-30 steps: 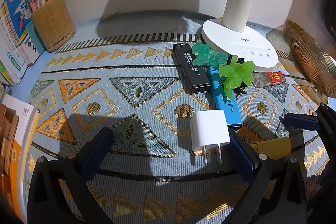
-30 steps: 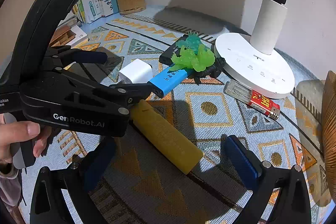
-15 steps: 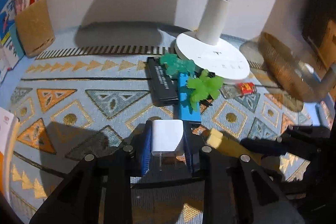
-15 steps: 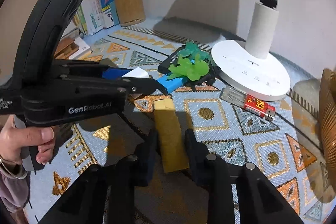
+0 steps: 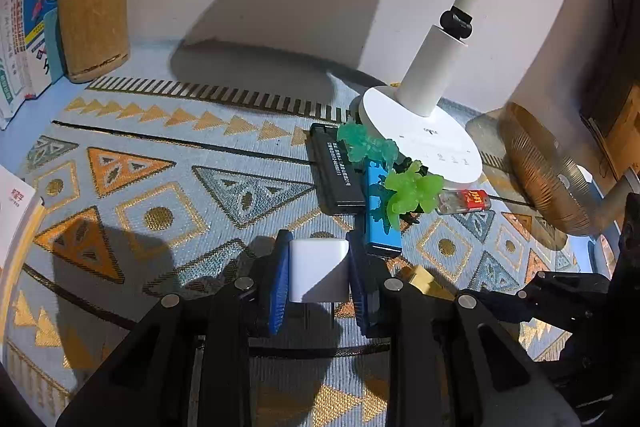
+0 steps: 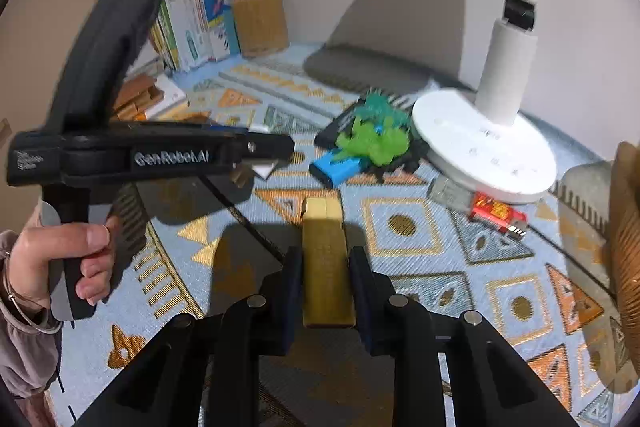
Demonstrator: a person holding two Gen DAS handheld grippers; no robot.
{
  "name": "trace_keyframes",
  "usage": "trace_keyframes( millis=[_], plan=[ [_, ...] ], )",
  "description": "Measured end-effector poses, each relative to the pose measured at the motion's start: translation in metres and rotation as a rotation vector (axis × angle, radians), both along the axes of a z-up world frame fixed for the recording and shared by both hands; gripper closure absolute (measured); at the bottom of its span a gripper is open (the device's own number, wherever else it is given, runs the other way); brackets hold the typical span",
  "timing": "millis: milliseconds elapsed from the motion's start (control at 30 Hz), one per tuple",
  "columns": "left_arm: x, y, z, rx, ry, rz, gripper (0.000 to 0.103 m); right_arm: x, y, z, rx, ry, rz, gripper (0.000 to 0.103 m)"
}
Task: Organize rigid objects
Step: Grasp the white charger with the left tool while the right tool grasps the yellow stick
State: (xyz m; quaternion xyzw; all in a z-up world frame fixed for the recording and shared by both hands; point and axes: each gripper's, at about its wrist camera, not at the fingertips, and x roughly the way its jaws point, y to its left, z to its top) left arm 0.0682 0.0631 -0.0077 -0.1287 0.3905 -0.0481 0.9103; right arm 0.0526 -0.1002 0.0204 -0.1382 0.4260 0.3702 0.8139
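While both grippers grip, each holds one item above the patterned cloth (image 5: 132, 163).
Nearest, the left gripper (image 5: 318, 275) has its blue pads pressed on a white charger (image 5: 319, 269); the right gripper (image 6: 325, 283) is clamped on a yellow block (image 6: 326, 259). Farther off, a blue bar (image 5: 378, 215), black bar (image 5: 335, 169) and green toys (image 5: 412, 189) lie beside the lamp base (image 5: 424, 139).

The left gripper (image 5: 319, 277) points down at a slant, its 2 blue pads (image 5: 279, 283) pressed against the sides of a white charger (image 5: 319, 269). The right gripper (image 6: 325, 287) also tilts downward, its 2 jaws clamped on a yellow block (image 6: 326, 267). A hand (image 6: 60, 259) at the near left wraps the left gripper's black handle, fingers curled around it.
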Motion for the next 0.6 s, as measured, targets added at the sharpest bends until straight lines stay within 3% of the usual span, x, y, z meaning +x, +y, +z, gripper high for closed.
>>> trace_keyframes(
  millis=[133, 267, 400, 467, 600],
  plan=[
    [0.002, -0.001, -0.001, 0.001, 0.014, -0.004, 0.079, 0.003, -0.004, 0.0, 0.021, 0.025, -0.009, 0.079],
    [0.002, -0.001, -0.001, 0.001, 0.014, -0.004, 0.079, -0.006, 0.006, 0.001, -0.04, -0.035, 0.003, 0.076],
    [0.002, -0.001, -0.001, -0.003, 0.015, -0.002, 0.079, 0.001, -0.001, -0.001, 0.005, 0.012, -0.034, 0.079],
    [0.001, 0.0, 0.0, -0.003, 0.009, 0.003, 0.079, -0.007, 0.007, 0.001, -0.044, -0.043, -0.025, 0.08],
    [-0.003, 0.002, 0.004, -0.016, -0.024, 0.018, 0.079, -0.013, 0.008, 0.006, -0.042, -0.086, -0.007, 0.08]
  ],
)
